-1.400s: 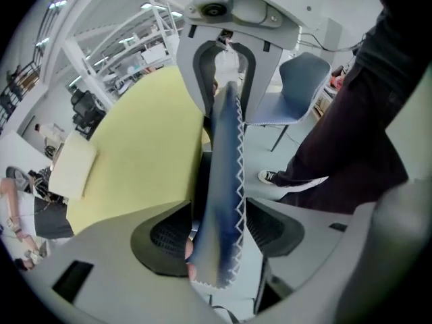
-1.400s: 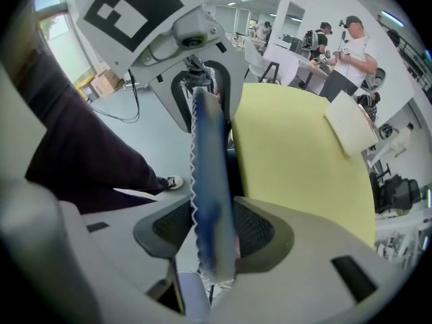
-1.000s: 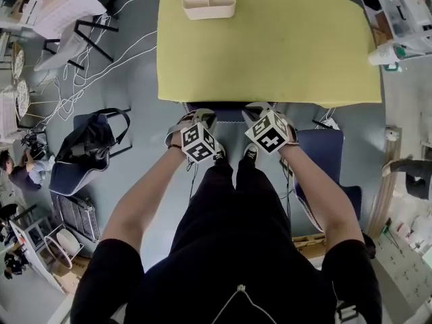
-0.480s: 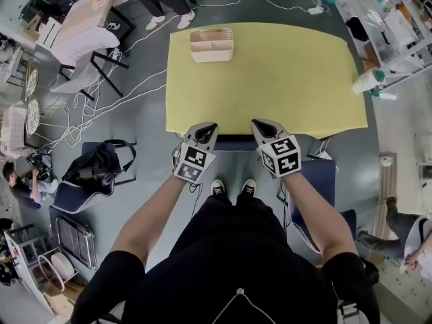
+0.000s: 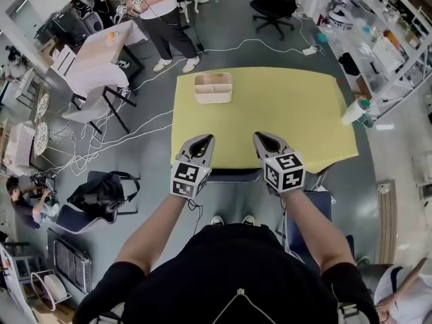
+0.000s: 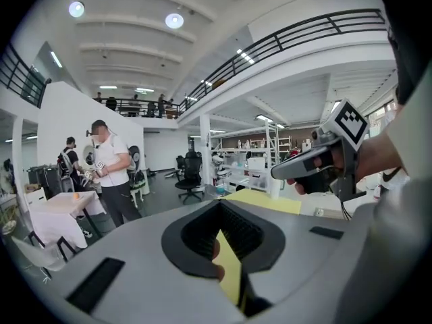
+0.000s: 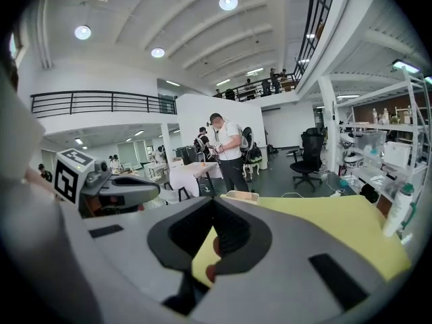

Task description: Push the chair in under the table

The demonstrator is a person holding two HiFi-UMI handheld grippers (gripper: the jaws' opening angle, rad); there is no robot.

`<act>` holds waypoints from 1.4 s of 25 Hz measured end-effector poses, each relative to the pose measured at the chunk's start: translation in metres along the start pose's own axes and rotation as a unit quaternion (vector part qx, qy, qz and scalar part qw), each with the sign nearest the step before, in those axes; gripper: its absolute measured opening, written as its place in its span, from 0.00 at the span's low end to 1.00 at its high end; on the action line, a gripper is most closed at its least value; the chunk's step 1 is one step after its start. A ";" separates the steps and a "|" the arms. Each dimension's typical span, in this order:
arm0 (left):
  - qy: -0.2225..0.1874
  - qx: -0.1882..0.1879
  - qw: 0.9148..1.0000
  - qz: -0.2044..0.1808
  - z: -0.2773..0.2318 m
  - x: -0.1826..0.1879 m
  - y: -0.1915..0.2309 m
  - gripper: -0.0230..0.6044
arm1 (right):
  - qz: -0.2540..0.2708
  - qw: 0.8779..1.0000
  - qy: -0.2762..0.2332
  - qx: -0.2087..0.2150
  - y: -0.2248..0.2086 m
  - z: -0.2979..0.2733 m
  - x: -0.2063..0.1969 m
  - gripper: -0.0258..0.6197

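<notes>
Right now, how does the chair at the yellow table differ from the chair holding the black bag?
The tucked chair sits under the yellow table, only a strip showing; the bag chair stands in the open, away from it. The bag chair carries a black bag; the tucked chair's seat is hidden. Both look dark blue.

Yellow table (image 5: 283, 113) mid-frame, with a cream tray (image 5: 213, 88) at its upper left and a dark blue chair (image 5: 233, 175) at its lower edge. The grey left gripper (image 5: 204, 139) and right gripper (image 5: 260, 136) bear black-and-white patterned cubes.
</notes>
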State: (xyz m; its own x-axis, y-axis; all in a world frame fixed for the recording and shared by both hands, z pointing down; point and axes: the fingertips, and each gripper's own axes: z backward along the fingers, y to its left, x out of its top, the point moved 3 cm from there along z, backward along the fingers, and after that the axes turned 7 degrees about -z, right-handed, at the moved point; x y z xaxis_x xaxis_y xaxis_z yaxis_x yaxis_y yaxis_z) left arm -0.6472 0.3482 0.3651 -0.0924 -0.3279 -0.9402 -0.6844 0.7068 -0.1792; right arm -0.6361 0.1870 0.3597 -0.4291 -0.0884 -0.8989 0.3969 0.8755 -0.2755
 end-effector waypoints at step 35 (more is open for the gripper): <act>-0.085 0.082 0.991 0.056 0.071 0.031 -0.061 0.05 | 0.018 0.997 -0.076 -0.025 0.004 0.103 0.006 0.06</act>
State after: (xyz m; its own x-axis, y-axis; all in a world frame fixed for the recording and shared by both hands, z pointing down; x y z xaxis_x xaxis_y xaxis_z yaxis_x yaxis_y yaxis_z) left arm -0.5569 0.3400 0.3266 -0.0283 -0.1414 -0.9895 -0.5480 0.8301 -0.1030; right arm -0.5533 0.1406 0.3179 -0.2852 -0.1242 -0.9504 0.3682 0.9013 -0.2282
